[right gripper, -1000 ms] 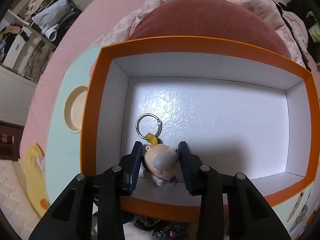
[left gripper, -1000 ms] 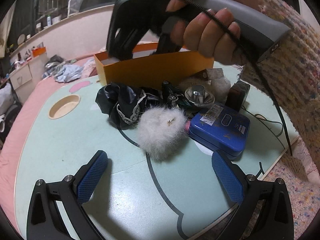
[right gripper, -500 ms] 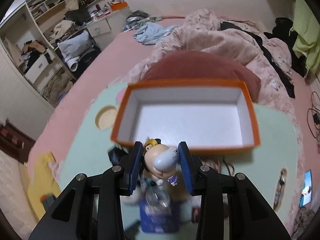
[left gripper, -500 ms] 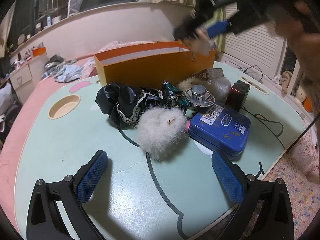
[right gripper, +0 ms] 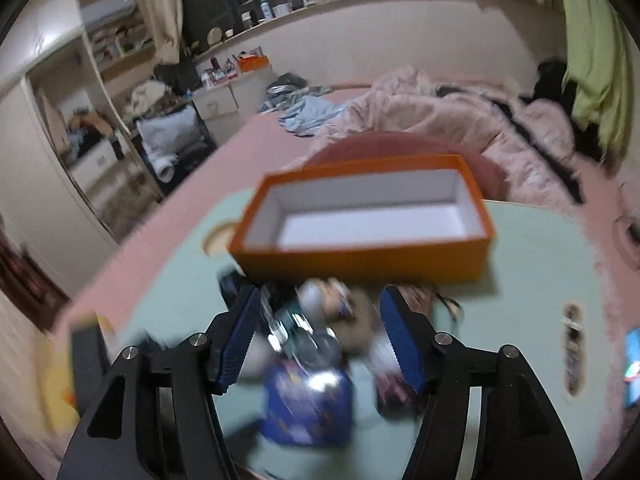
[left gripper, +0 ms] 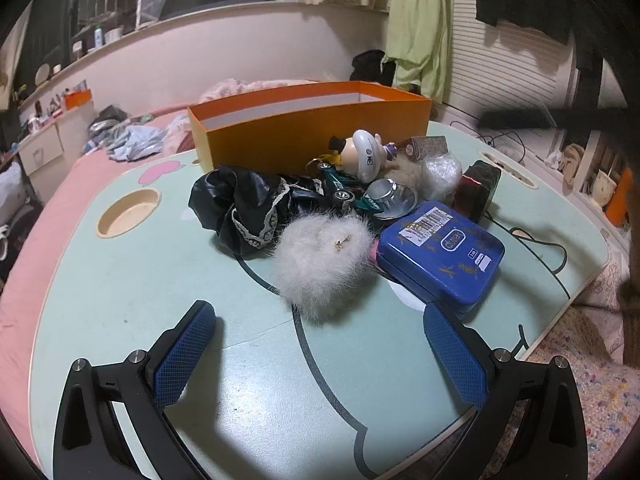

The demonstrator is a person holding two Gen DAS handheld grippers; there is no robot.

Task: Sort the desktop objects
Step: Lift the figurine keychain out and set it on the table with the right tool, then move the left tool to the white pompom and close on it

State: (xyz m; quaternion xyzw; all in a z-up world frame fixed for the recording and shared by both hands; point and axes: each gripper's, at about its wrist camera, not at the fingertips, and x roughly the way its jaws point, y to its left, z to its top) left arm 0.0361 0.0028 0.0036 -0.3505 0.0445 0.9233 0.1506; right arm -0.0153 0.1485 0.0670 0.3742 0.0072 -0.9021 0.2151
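Right wrist view is blurred: right gripper jaws apart, empty, above the clutter. Figurine keychain lies on the pile just in front of the orange box. Left gripper jaws apart, low over the table

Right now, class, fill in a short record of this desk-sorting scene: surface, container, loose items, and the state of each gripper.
surface: pale green table
container: orange box, open-topped, white interior looks empty from the right wrist view
loose items: figurine keychain on top of the pile, black cloth, white fluffy pompom, blue tin, green toy car
left gripper: open, empty
right gripper: open, empty, above the pile
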